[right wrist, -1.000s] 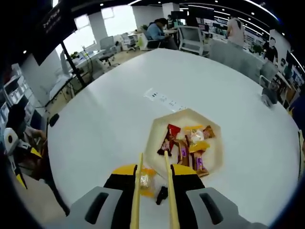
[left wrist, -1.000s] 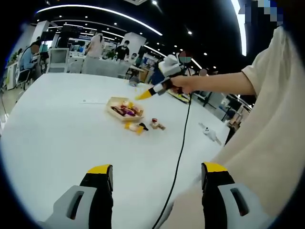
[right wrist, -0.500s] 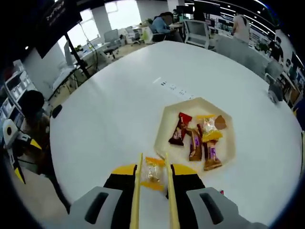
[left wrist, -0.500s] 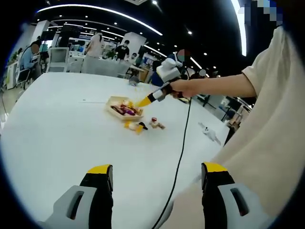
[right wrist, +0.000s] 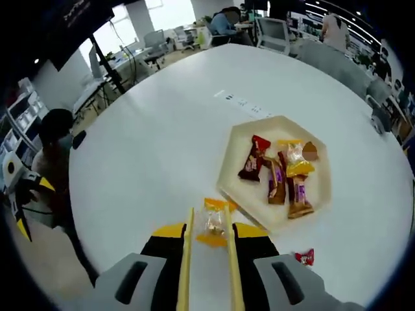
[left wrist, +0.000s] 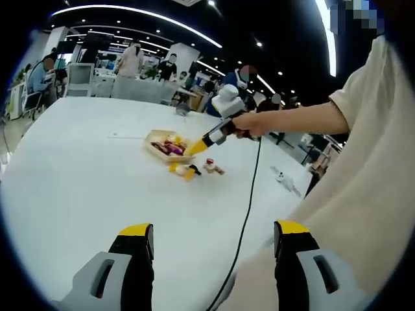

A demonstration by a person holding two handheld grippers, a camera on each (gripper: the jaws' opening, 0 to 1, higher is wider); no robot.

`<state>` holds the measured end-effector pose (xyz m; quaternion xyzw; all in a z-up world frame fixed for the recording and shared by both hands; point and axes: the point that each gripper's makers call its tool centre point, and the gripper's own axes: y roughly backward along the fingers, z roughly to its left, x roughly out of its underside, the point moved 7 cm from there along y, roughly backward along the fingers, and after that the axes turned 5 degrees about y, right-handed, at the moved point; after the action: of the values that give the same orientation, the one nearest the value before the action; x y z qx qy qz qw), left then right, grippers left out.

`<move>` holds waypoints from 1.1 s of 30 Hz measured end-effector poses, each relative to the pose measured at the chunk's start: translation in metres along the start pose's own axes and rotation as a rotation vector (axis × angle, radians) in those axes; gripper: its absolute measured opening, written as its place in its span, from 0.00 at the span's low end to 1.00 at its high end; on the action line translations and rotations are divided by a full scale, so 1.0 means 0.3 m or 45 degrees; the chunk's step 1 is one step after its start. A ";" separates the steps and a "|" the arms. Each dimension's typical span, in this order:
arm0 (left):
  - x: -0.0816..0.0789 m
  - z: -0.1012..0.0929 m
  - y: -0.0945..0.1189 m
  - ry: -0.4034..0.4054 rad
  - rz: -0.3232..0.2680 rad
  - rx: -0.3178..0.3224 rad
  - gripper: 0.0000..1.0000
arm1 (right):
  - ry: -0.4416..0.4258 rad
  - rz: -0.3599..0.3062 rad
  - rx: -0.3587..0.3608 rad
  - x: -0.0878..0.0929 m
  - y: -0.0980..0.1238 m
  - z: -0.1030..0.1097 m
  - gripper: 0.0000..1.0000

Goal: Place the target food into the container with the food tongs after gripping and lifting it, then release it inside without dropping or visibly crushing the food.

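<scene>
R gripper (right wrist: 207, 241) holds tongs (right wrist: 207, 259), tips narrowly apart straddling candy (right wrist: 213, 223) on table (right wrist: 142, 155), nothing lifted; tray (right wrist: 243, 188) beside. L gripper (left wrist: 211, 259) idle, jaws wide.

Smooth, glossy white surface (right wrist: 149, 155). Matt, pale wood-look hexagonal tray (right wrist: 241, 150). Shiny crinkled plastic on the yellow candy wrapper (right wrist: 213, 222). Light wooden tongs (right wrist: 207, 265). Matt cream cloth sleeve (left wrist: 369, 129).

Wrapped candy (right wrist: 214, 223) between tongs (right wrist: 207, 259), beside tray (right wrist: 259, 201)
</scene>
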<state>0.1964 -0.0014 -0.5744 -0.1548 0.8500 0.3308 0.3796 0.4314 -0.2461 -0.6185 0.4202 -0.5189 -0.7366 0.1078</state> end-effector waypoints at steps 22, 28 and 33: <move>0.013 0.012 0.007 0.024 0.004 -0.020 0.75 | 0.070 0.180 -0.009 0.028 -0.074 0.002 0.27; 0.014 0.017 0.008 0.030 0.007 -0.025 0.75 | 0.095 0.229 -0.007 0.036 -0.091 0.002 0.28; 0.018 0.018 0.007 0.036 0.011 -0.026 0.75 | 0.107 0.243 -0.001 0.035 -0.097 0.001 0.28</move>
<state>0.1947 0.0036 -0.5801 -0.1595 0.8527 0.3388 0.3644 0.4327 -0.2395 -0.6488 0.3993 -0.5512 -0.7050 0.1993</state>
